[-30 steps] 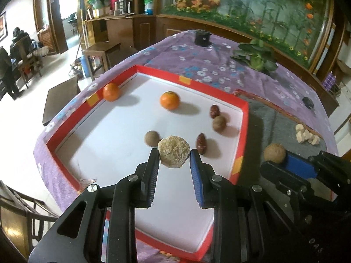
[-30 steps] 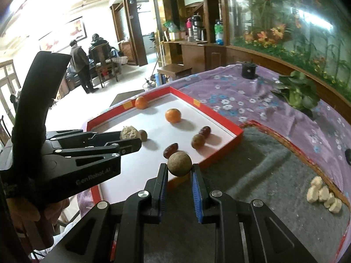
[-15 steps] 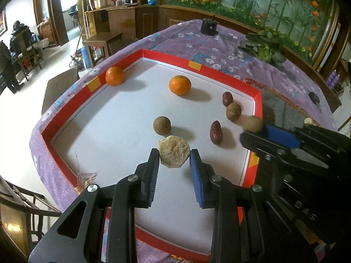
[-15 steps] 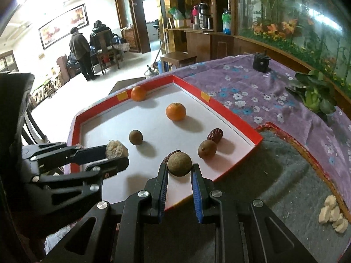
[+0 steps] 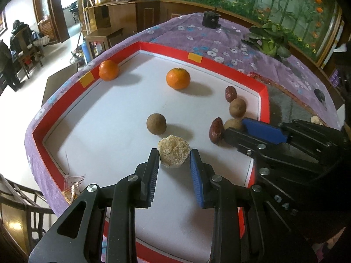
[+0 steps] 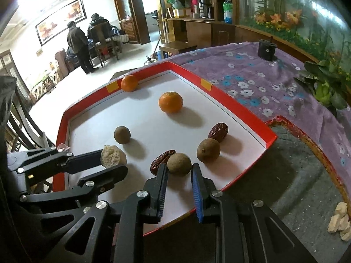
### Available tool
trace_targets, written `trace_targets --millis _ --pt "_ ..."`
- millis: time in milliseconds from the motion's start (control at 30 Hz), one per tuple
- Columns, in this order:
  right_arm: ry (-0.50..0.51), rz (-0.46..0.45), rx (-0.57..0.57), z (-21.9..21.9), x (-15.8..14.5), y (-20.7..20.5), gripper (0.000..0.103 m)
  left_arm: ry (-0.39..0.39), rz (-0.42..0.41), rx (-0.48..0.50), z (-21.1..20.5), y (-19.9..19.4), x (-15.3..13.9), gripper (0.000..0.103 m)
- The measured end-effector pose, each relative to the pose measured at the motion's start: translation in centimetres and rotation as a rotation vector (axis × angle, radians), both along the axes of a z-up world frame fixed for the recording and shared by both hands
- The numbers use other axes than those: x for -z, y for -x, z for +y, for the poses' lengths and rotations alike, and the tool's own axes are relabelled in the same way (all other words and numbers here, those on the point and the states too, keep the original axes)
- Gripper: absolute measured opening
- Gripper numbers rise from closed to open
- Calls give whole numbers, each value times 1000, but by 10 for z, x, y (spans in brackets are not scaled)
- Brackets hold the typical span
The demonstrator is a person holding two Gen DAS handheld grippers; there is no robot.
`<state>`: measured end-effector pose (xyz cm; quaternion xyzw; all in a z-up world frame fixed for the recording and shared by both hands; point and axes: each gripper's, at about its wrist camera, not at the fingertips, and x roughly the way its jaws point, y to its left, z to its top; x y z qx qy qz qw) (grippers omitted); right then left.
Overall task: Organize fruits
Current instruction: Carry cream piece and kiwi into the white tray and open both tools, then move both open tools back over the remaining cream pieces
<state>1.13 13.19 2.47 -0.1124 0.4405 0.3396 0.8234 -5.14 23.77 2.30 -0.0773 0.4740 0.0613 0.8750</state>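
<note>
My left gripper (image 5: pixel 174 156) is shut on a pale crumbly round piece (image 5: pixel 174 154) and holds it over the white floor of the red-rimmed tray (image 5: pixel 264 100); the piece also shows in the right wrist view (image 6: pixel 113 156). My right gripper (image 6: pixel 178 171) is shut on a brown round fruit (image 6: pixel 179 163), low over the tray beside a red date (image 6: pixel 161 161). In the tray lie two oranges (image 5: pixel 178 78) (image 5: pixel 108 70), two more brown fruits (image 5: pixel 156 123) (image 5: pixel 237 107) and a second red date (image 5: pixel 230 93).
The tray sits on a purple flowered cloth (image 6: pixel 252 76). A grey mat (image 6: pixel 291 175) lies right of the tray with pale chunks (image 6: pixel 340 221) on it. A green plant (image 6: pixel 326 81) and a black cup (image 6: pixel 266 49) stand behind. Chairs (image 6: pixel 19 122) stand at left.
My right gripper carried the brown fruit from over the grey mat, across the red rim, down into the tray beside a date. My left gripper moved slightly forward with its piece.
</note>
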Motion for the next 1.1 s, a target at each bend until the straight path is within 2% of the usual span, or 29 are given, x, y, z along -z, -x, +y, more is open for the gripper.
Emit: trace_targets --millis 167,300,367,433,800,1100 --pt "-13 -12 7 -5 -7 5 32 -3 10 -16 1 -1 2 28" --pt "-28 -21 19 -13 -13 12 33 -14 0 -22 -2 0 0 44" --pt "-34 -33 29 -18 -17 16 33 -26 -15 -25 -5 1 -4 47" --pt "-40 -48 45 -25 -22 20 33 -45 -29 -24 -9 3 -8 55" --pt "-72 -96 151 -74 -41 38 35 -66 -81 14 -42 6 -28 56" --pt "-65 -95 263 -129 -40 49 37 -57 -93 106 -91 0 -35 56"
